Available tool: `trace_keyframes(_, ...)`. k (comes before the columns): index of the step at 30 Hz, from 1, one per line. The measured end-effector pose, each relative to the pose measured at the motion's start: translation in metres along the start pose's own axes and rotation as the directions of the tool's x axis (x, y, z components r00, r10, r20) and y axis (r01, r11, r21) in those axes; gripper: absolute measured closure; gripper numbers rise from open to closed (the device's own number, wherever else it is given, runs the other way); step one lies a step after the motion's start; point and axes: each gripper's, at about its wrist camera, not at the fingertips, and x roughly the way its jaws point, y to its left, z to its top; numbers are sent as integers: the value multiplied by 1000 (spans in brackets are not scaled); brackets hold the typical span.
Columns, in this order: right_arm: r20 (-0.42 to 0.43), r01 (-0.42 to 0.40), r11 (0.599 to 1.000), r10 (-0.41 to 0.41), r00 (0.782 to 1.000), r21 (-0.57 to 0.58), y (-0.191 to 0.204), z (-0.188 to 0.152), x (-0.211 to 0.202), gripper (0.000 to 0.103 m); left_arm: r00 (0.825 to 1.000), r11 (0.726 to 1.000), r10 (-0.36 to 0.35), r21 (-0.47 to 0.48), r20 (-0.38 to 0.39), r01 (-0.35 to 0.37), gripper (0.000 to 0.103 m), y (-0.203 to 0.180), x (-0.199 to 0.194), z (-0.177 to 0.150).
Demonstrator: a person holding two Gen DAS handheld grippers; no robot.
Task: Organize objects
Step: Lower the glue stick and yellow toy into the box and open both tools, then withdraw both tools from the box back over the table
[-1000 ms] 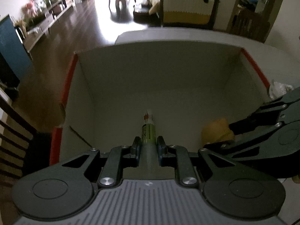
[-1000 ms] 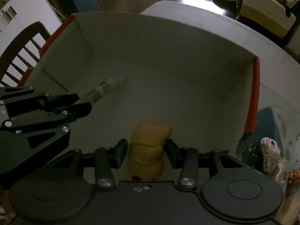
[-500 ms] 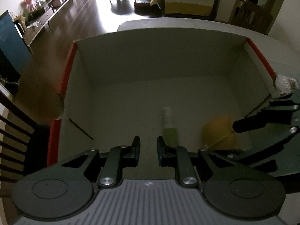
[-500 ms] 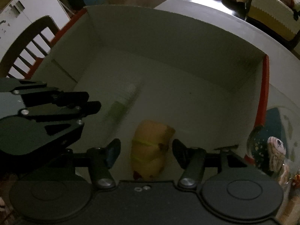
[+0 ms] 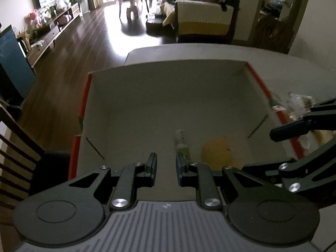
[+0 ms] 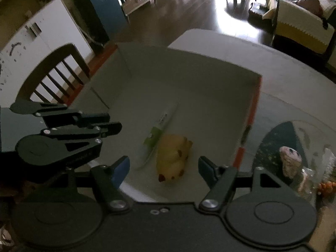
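A white cardboard box with red-edged side walls stands on the table. On its floor lie a green-and-white tube and, touching it on the right, a yellow plush toy. My left gripper hovers open above the near part of the box, with nothing between its fingers. My right gripper is wide open above the plush toy, clear of it. Each gripper shows at the side of the other's view.
A clear bag of small toys and wrapped items lies on the table just right of the box. A dark wooden chair stands at the left. Beyond the table are dark floorboards, a sofa and a coffee table.
Both grippers have opened and risen. The tube has dropped from the left gripper and the plush toy from the right; both now lie on the box floor.
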Motion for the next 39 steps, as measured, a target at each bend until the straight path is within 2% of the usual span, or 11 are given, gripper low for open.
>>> trace_keyframes(2,30,-7,1000,7,1000,-6,1,3,-5,29,1000,1000,-1,-8,19,1,83,-3,-9,2)
trace_keyframes(4,59,-18,1000,18,998,-2,3,0,-13,27,999,1000,-15,-14,41,15,73,-9,-20,-1)
trace_keyframes(6,83,-22,1000,22,996,0,7,-2,-17,26,998,1000,-23,-12,64,23,50,-12,-29,3)
trace_keyframes(8,111,-20,1000,21,994,-5,8,-8,-27,25,995,1000,-26,-2,92,26,36,-18,-39,1)
trace_keyframes(15,199,-8,1000,7,980,6,7,-34,-55,24,992,999,-41,4,120,41,30,-39,-61,-6)
trace_keyframes(20,258,-4,1000,2,966,9,-1,-56,-77,18,989,999,-41,-15,146,44,26,-58,-74,-15)
trace_keyframes(23,282,9,1000,-14,959,21,-7,-70,-91,14,986,999,-40,-22,162,44,17,-73,-82,-21)
trace_keyframes(25,296,17,999,-24,955,28,-14,-81,-99,8,985,999,-47,-15,166,50,17,-82,-86,-26)
trace_keyframes(28,308,30,998,-43,950,47,-26,-99,-109,5,985,998,-57,-5,162,58,15,-98,-90,-30)
trace_keyframes(31,314,48,996,-67,947,69,-40,-114,-118,3,985,996,-86,-6,151,88,7,-112,-90,-34)
trace_keyframes(39,323,100,985,-141,936,141,-77,-153,-135,2,978,990,-140,-7,151,143,1,-153,-84,-33)
